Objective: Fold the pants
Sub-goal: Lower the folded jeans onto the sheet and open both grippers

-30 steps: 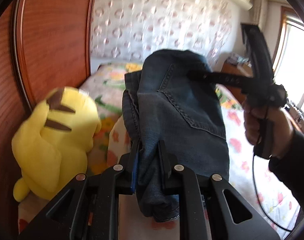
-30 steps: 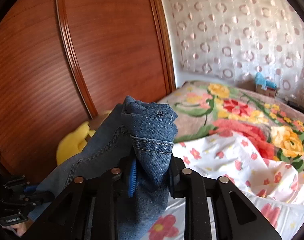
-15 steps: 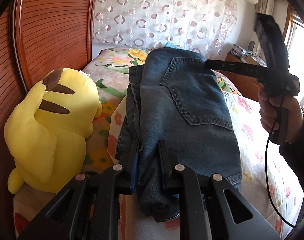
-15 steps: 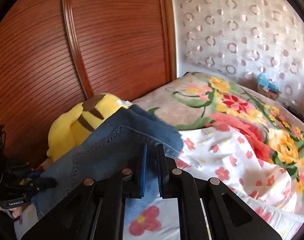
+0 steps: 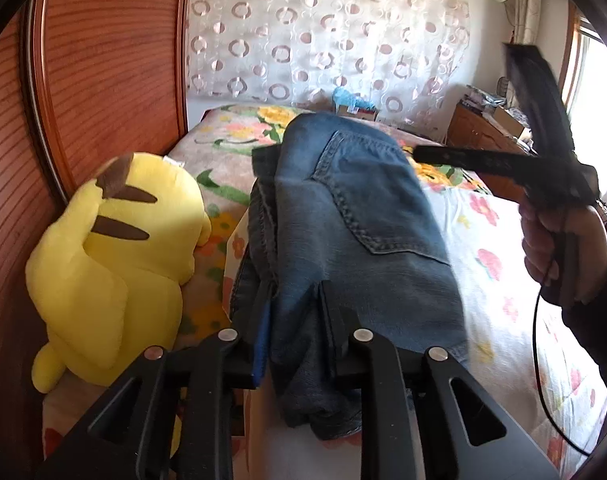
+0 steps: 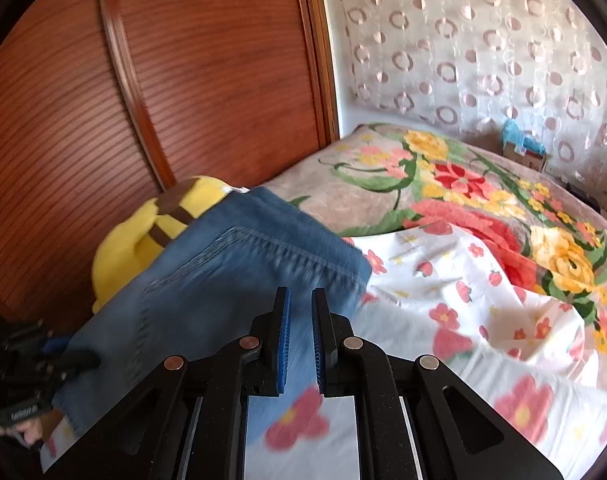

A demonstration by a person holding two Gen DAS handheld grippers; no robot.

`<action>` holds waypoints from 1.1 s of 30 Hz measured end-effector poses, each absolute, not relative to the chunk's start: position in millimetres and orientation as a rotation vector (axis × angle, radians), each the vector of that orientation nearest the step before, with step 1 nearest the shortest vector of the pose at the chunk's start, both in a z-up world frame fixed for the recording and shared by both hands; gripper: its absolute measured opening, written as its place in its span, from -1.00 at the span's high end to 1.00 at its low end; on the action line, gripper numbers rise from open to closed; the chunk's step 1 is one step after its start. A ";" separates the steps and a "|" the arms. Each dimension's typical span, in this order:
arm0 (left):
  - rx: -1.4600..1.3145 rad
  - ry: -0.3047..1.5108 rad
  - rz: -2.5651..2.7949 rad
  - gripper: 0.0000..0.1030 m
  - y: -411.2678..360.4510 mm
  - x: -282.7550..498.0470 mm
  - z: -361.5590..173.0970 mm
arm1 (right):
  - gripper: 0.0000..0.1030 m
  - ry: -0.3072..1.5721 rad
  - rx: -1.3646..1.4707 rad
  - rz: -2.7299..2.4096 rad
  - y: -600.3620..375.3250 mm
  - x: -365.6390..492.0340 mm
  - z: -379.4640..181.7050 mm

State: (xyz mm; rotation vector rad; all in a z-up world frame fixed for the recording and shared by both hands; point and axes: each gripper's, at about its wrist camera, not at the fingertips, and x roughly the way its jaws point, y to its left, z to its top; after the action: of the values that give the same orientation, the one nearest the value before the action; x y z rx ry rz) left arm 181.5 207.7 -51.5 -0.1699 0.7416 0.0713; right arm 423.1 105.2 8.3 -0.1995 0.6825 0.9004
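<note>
The folded blue jeans (image 5: 355,232) lie on the flowered bed, back pocket up. My left gripper (image 5: 293,304) is shut on their near end. In the right wrist view the jeans (image 6: 231,276) lie just ahead and to the left of my right gripper (image 6: 299,304), whose fingers stand a narrow gap apart with nothing between them. The right gripper also shows in the left wrist view (image 5: 419,154), held in a hand just above the jeans' far right edge.
A yellow plush toy (image 5: 111,256) lies left of the jeans against the wooden headboard (image 5: 103,80). The white flowered sheet (image 6: 483,312) covers the bed to the right. A curtain (image 5: 335,32) hangs behind; a wooden cabinet (image 5: 487,140) stands at the far right.
My right gripper let go of the jeans' end and drew back to the right. The jeans dropped flat onto the bed. My left gripper kept its hold.
</note>
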 end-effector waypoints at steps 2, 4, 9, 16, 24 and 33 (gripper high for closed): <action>-0.152 0.729 0.092 0.44 205.0 176.0 -46.1 | 0.82 0.656 -0.191 0.912 90.4 403.7 13.5; -0.132 0.713 0.103 0.42 200.1 169.1 -39.6 | 0.82 0.637 -0.182 0.918 77.1 387.7 16.0; -0.121 0.675 0.102 0.06 190.7 156.4 -26.2 | 0.82 0.621 -0.154 0.916 49.3 354.7 20.5; -0.085 0.636 0.092 -0.30 170.4 140.3 -8.7 | 0.82 0.593 -0.137 0.906 19.1 318.4 29.9; -0.043 0.622 0.052 -0.47 140.7 127.3 4.9 | 0.82 0.556 -0.128 0.888 -10.7 280.1 38.4; 0.003 0.575 0.055 -0.54 112.7 113.3 19.0 | 0.77 0.541 -0.101 0.857 -46.4 252.8 40.1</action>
State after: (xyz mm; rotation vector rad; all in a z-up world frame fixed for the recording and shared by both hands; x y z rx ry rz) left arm 113.3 112.7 19.0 0.0032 0.5746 0.0554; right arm 252.8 -46.4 40.1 -0.1013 0.5407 0.8566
